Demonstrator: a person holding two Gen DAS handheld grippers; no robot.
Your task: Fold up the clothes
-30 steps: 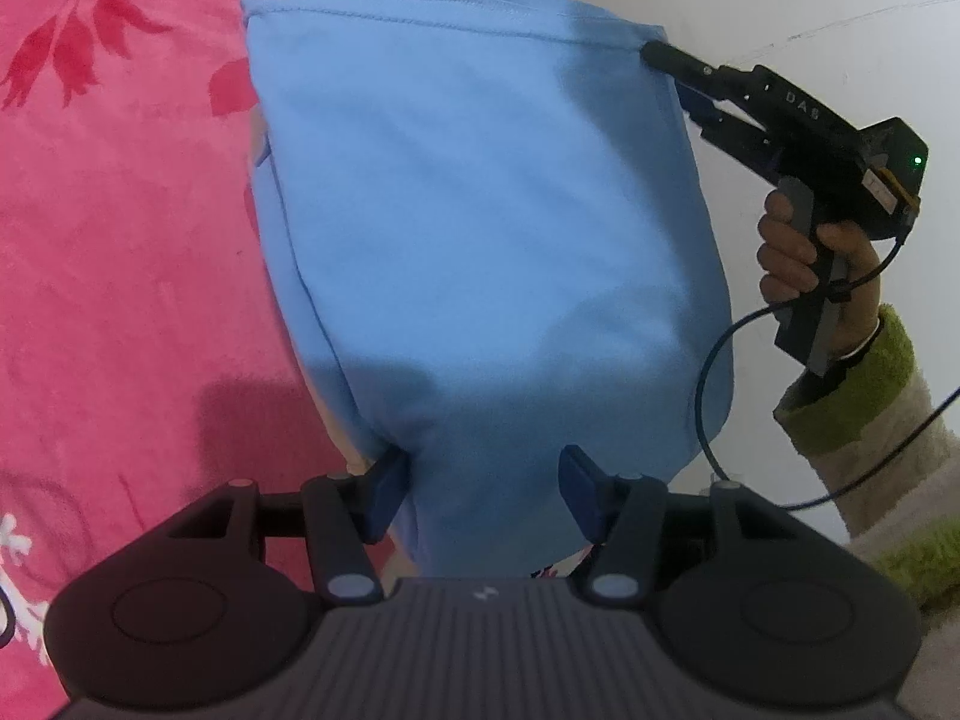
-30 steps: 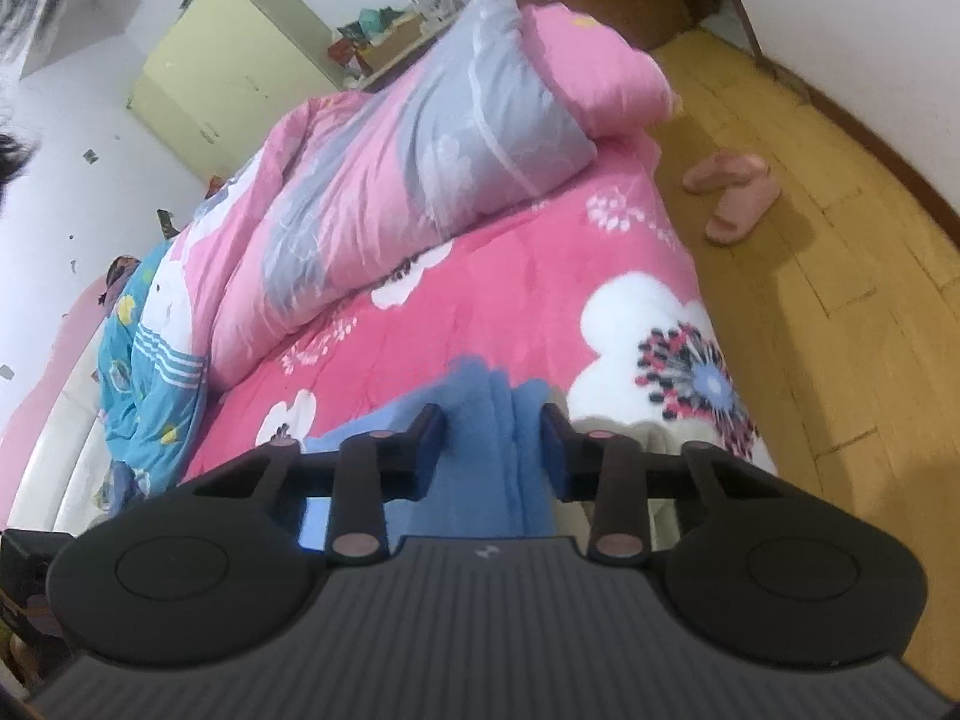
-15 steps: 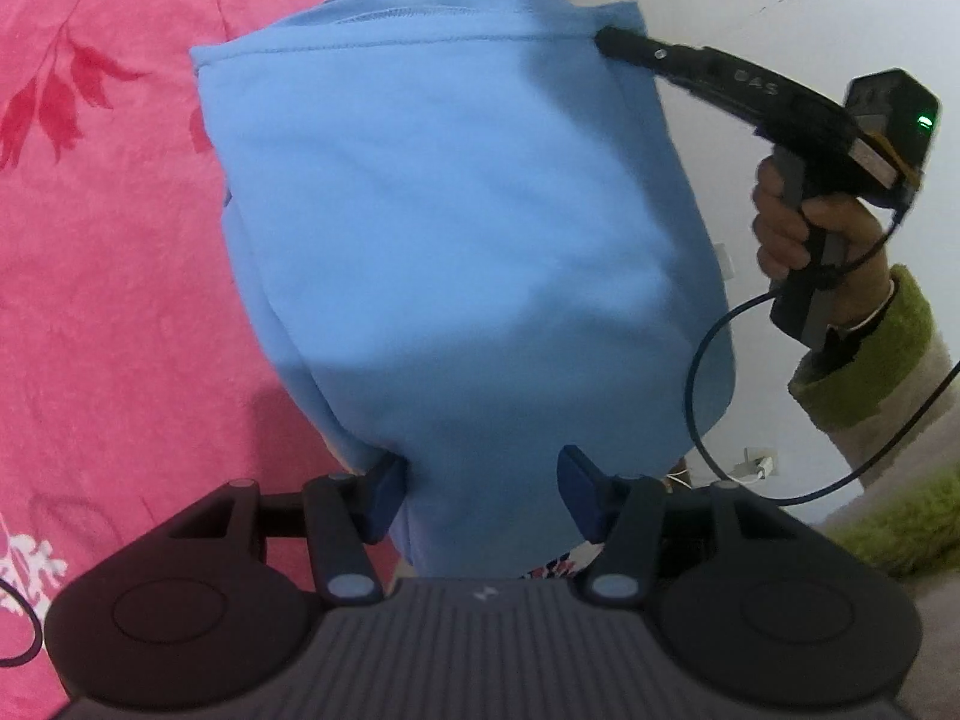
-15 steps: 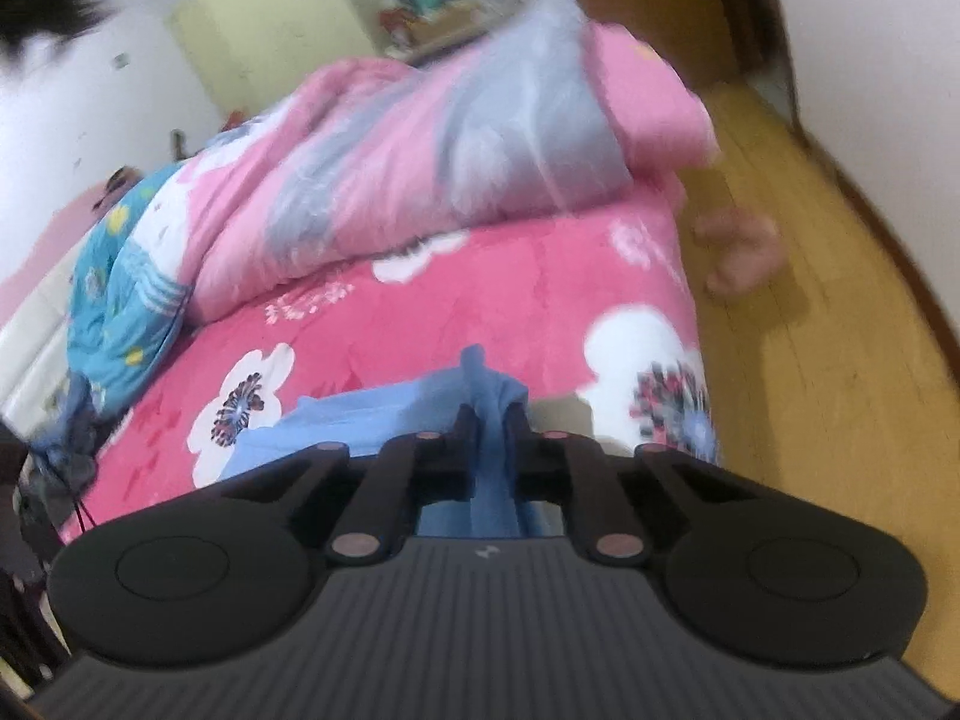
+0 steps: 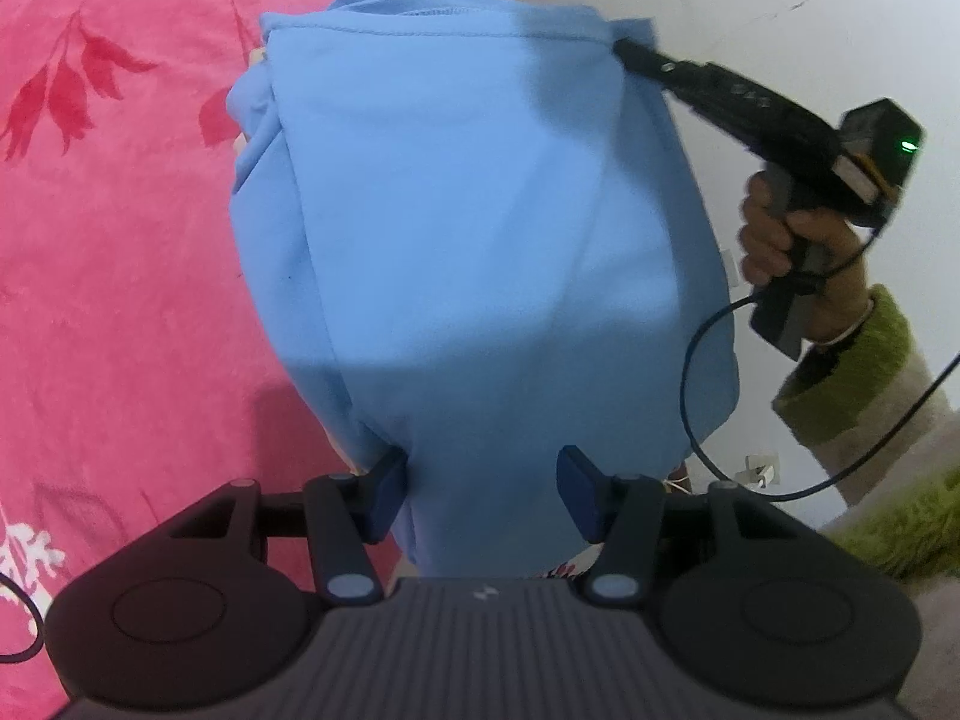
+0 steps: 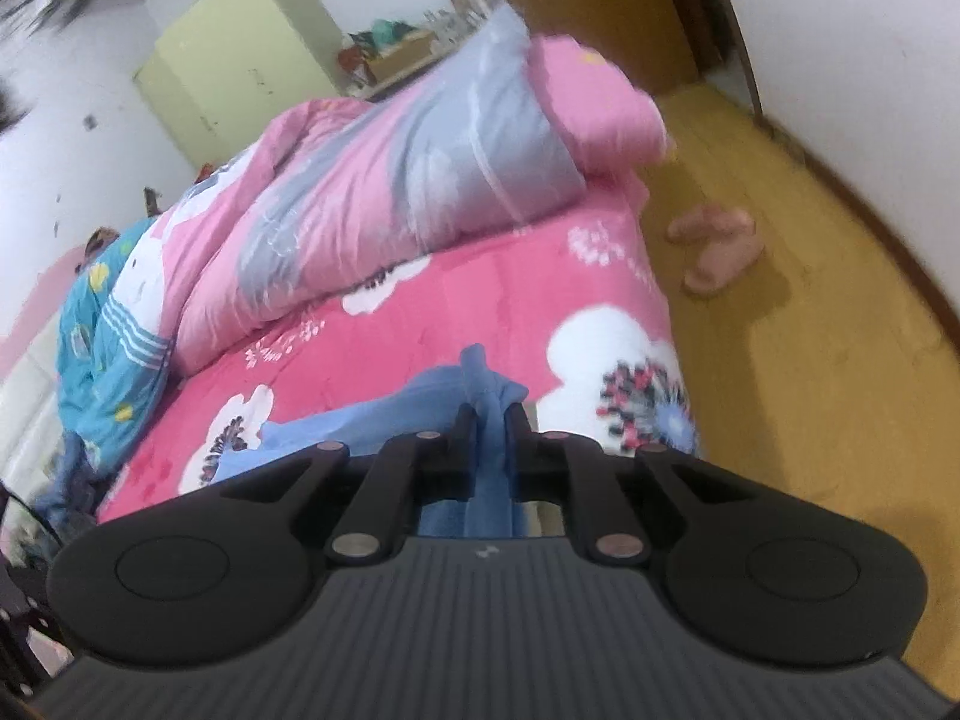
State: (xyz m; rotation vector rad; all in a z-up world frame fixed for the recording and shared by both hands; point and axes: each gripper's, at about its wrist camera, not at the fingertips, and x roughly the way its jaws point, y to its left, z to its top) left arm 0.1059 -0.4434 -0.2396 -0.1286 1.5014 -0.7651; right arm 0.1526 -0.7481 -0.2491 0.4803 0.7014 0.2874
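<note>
Since a second ago the right gripper (image 6: 487, 420) has closed: its fingers, then spread either side of the blue cloth, are now pressed together on a bunched corner of it. That far corner has also drifted toward the middle of the left wrist view, with more white wall showing beside it.

Going left to right in the left wrist view, the pink floral bedspread (image 5: 120, 252) fills the left side, with red leaf prints near its upper left corner. Over it hangs the light blue garment (image 5: 480, 228), stretched between the two grippers, its stitched hem running across the top. The left gripper (image 5: 481, 480) sits at the near end of the garment; its blue-padded fingers (image 5: 384, 489) stand spread, with cloth passing between them, and I cannot tell whether they grip it. At the far right corner of the hem the right gripper's tip meets the cloth, held by a hand (image 5: 780, 234) in a fuzzy green cuff (image 5: 852, 372), a black cable (image 5: 696, 372) looping below.

From the right wrist view, a rumpled pink and grey quilt (image 6: 384, 180) lies along the far side of the bed, a pale green cabinet (image 6: 240, 66) stands behind it, and pink slippers (image 6: 714, 246) rest on the wooden floor (image 6: 810, 330) off the bed's right edge.
</note>
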